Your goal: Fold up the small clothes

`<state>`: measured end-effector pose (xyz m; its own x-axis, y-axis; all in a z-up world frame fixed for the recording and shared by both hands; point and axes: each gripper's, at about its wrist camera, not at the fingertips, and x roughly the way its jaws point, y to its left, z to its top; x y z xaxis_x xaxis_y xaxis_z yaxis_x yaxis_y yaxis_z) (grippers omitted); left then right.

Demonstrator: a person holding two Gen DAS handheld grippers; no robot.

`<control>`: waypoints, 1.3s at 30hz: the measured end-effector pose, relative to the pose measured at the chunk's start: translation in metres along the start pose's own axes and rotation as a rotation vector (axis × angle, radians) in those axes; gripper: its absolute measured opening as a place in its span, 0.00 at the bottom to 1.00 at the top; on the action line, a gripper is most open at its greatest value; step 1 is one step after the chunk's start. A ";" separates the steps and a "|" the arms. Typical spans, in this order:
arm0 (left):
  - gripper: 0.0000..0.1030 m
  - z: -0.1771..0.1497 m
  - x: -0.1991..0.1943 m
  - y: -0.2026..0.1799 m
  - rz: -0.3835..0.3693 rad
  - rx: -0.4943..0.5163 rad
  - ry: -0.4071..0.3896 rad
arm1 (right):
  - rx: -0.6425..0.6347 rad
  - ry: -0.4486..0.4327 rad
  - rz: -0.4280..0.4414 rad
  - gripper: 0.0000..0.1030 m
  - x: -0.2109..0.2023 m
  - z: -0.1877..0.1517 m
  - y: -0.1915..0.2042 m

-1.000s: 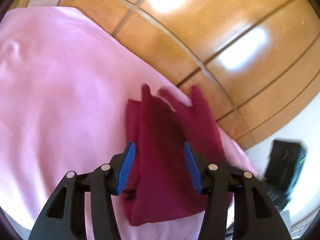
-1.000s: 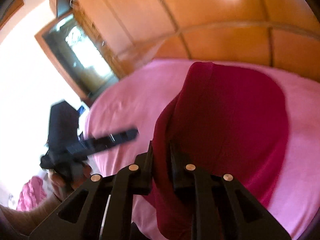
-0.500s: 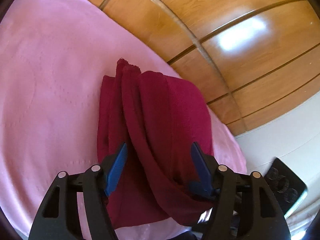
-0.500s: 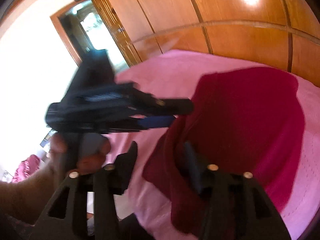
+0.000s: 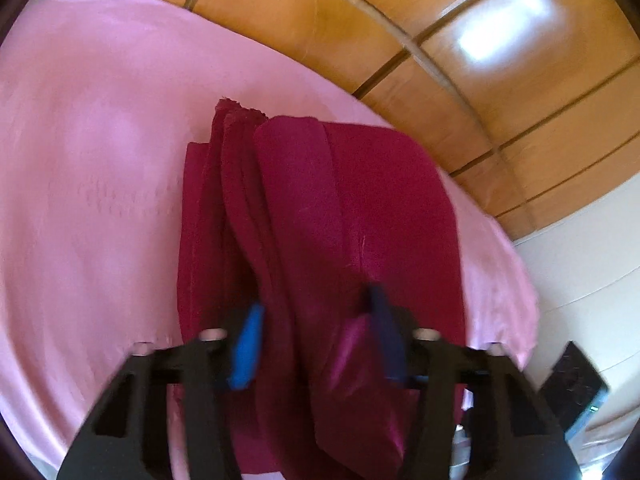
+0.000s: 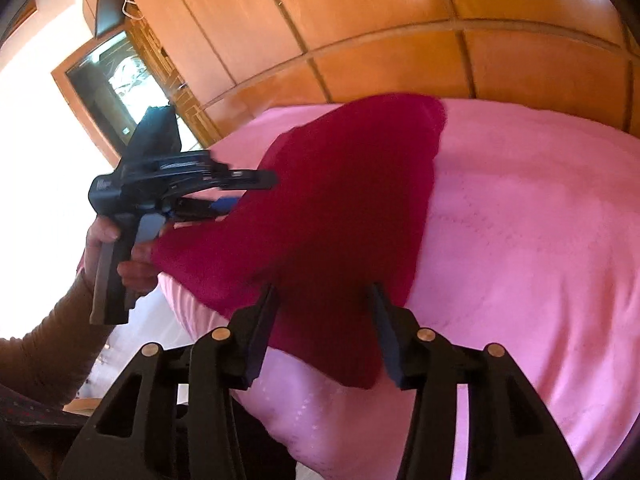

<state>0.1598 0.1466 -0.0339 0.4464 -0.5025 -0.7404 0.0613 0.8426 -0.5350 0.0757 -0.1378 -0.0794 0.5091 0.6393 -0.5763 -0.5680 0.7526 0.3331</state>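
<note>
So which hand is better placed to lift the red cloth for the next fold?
Left. The left tool, jaws just closing, already has a fold of the red cloth in its grip. The right tool stands open around the near corner, jaws narrowing slightly, gripping nothing.

Glossy wooden wall panels (image 5: 440, 20), pink-covered bed (image 6: 540, 240), bright window (image 6: 116, 80)

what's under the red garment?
The red garment lies on a pink bedspread, which shows all around it. Its own folded layers are stacked along the left side in the left wrist view. Anything beneath the cloth is covered.
</note>
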 end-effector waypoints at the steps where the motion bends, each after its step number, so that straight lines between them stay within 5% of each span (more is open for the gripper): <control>1: 0.25 -0.001 -0.001 -0.005 0.029 0.037 -0.003 | -0.020 0.001 -0.013 0.46 0.003 0.000 0.009; 5: 0.18 0.001 -0.019 -0.016 0.121 0.134 -0.076 | -0.042 0.011 -0.011 0.46 0.013 0.002 0.025; 9: 0.18 0.005 -0.046 0.004 0.131 0.112 -0.128 | -0.094 0.039 0.026 0.46 0.025 -0.003 0.049; 11: 0.19 0.002 -0.043 0.017 0.200 0.115 -0.116 | -0.137 0.071 -0.018 0.46 0.039 -0.010 0.060; 15: 0.33 -0.013 -0.019 0.029 0.311 0.122 -0.107 | -0.150 0.109 -0.053 0.47 0.060 -0.014 0.063; 19: 0.37 -0.015 -0.032 0.022 0.289 0.116 -0.164 | -0.101 0.130 0.025 0.47 0.040 0.001 0.056; 24: 0.40 -0.025 -0.048 0.013 0.288 0.151 -0.229 | 0.002 -0.001 0.065 0.53 0.004 0.041 0.034; 28: 0.40 -0.026 -0.034 0.005 0.377 0.217 -0.224 | 0.040 -0.027 0.032 0.53 0.021 0.079 0.023; 33: 0.42 -0.025 -0.029 0.015 0.390 0.195 -0.229 | 0.056 0.056 -0.077 0.52 0.084 0.117 0.004; 39: 0.52 -0.024 -0.010 0.026 0.441 0.198 -0.230 | 0.020 0.104 -0.167 0.52 0.122 0.116 -0.007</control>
<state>0.1358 0.1688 -0.0497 0.6507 -0.0557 -0.7573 -0.0189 0.9958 -0.0895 0.2170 -0.0466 -0.0655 0.5251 0.4864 -0.6984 -0.4676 0.8505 0.2408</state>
